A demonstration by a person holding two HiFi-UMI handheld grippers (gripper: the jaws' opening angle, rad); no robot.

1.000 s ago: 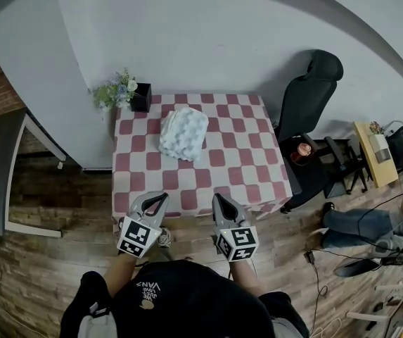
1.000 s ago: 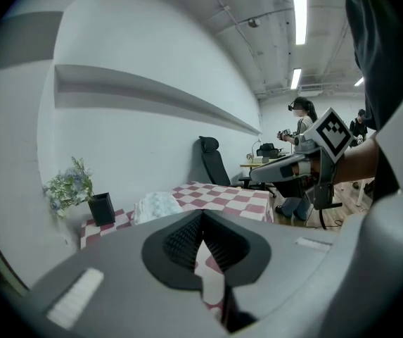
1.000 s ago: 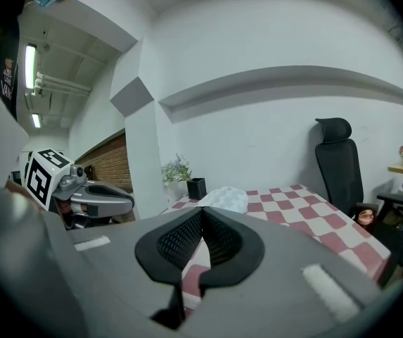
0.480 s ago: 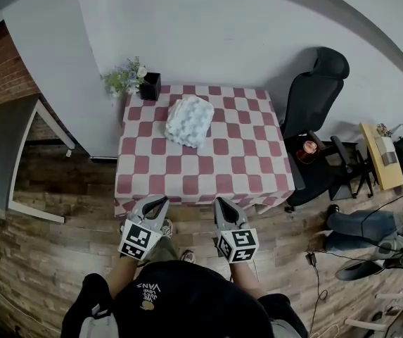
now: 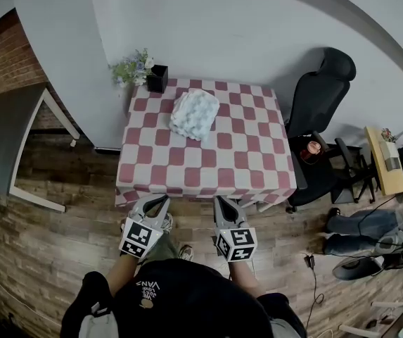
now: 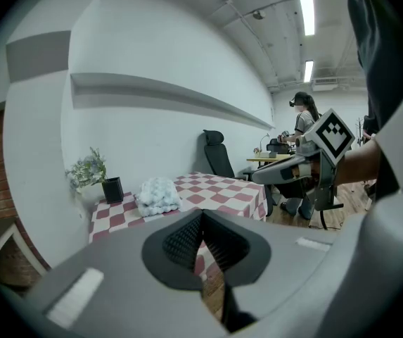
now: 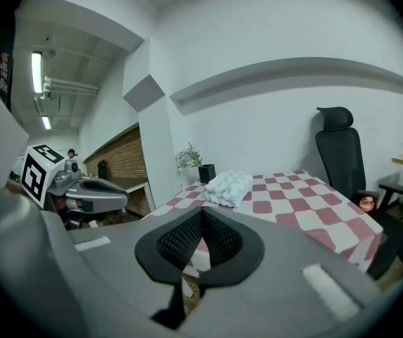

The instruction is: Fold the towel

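Observation:
A white, bumpy towel (image 5: pixel 195 114) lies bunched on the far half of a table with a red-and-white checked cloth (image 5: pixel 207 167). It also shows in the left gripper view (image 6: pixel 157 193) and the right gripper view (image 7: pixel 229 186). My left gripper (image 5: pixel 162 201) and right gripper (image 5: pixel 219 203) hang side by side just short of the table's near edge, over the wooden floor. Both are shut with nothing between the jaws, well apart from the towel. In the gripper views the left gripper (image 6: pixel 202 220) and the right gripper (image 7: pixel 202 217) show their dark pads pressed together.
A black pot with flowers (image 5: pixel 149 74) stands at the table's far left corner against the white wall. A black office chair (image 5: pixel 321 97) sits right of the table. A low stool with a cup (image 5: pixel 312 149) and cables lie on the floor at right. A person stands in the background (image 6: pixel 303 115).
Both grippers and the head camera have drawn back from the table: its near edge, at the gripper tips before, now lies clear ahead of them. The jaws stayed shut. The towel has not moved.

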